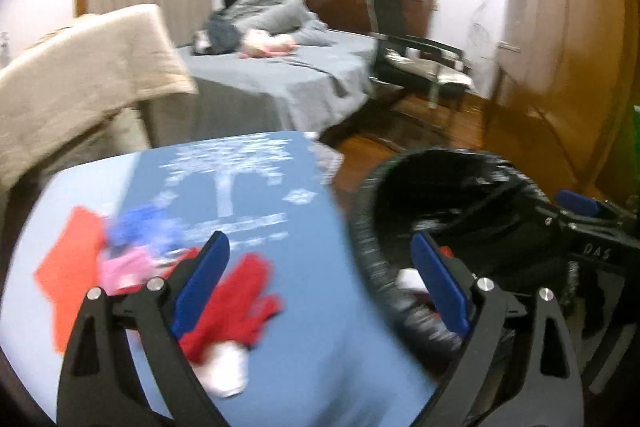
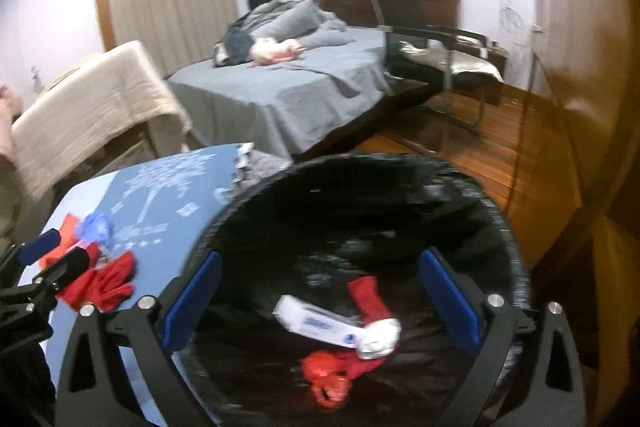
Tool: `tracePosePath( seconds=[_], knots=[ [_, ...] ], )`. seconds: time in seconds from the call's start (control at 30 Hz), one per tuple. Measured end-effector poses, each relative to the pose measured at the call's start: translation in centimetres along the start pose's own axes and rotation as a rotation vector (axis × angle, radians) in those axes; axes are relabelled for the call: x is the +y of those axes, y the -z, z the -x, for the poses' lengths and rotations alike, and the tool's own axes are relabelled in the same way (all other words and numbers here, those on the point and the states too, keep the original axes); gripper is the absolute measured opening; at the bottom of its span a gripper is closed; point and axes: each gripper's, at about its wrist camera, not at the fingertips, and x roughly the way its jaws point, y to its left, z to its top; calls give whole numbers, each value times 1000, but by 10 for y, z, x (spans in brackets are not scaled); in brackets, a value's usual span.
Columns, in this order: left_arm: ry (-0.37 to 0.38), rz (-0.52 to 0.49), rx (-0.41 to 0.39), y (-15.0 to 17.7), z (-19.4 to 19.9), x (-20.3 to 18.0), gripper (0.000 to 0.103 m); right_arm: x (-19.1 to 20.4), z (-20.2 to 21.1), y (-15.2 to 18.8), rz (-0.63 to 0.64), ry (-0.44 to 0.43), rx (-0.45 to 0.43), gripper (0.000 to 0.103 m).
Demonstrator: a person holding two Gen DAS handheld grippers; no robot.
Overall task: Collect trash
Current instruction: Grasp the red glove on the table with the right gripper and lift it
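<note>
Over the black-lined trash bin [image 2: 360,211] hangs the right gripper [image 2: 320,301], jaws spread wide and holding nothing, blue pads framing the bin's mouth. Down inside the bin lie a white box with blue print [image 2: 316,323], a red wrapper [image 2: 328,373] crumpled below it, another red strip [image 2: 366,297] and a white crumpled scrap [image 2: 380,337] touching the box's end. Beside the bin sits the blue-covered desk [image 1: 304,347], and above it the left gripper [image 1: 320,285] hovers, jaws open too and empty, one pad over the desk and the other over the bin's rim. On the desk the remaining trash is bunched at the left: a red crumpled wrapper [image 1: 236,303] just by the left pad, a white wad [image 1: 228,371] touching its near edge, a pink piece [image 1: 124,267], a blue crinkled piece [image 1: 140,223] and a flat orange-red sheet [image 1: 68,267] behind them. Everything is motion-blurred, so finer detail is hard to tell. Farther back stands a bed [image 1: 280,79] with grey sheets, a chair [image 1: 416,55] next to it.
</note>
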Motion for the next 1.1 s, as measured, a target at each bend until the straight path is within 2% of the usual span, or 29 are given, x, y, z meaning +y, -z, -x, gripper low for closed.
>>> tracePosePath(
  seconds=[0.23, 0.43, 0.63, 0.77, 0.93, 1.03, 1.1],
  knots=[
    [-195, 41, -28, 27, 37, 74, 90, 76, -15, 8, 81, -133, 30, 97],
    [-285, 102, -8, 44, 50, 118, 90, 139, -27, 18, 164, -242, 55, 97],
    [-335, 157, 0, 50, 54, 148, 90, 195, -46, 30, 240, -327, 114, 95],
    [-356, 184, -1, 56, 58, 162, 90, 224, -56, 38, 299, -358, 147, 91],
    [-369, 202, -2, 59, 59, 171, 90, 237, -72, 46, 313, -368, 187, 84],
    [-370, 197, -4, 60, 59, 171, 90, 238, -85, 50, 298, -376, 227, 75],
    [-369, 195, -2, 61, 59, 171, 90, 236, -92, 51, 276, -404, 255, 60]
  ],
)
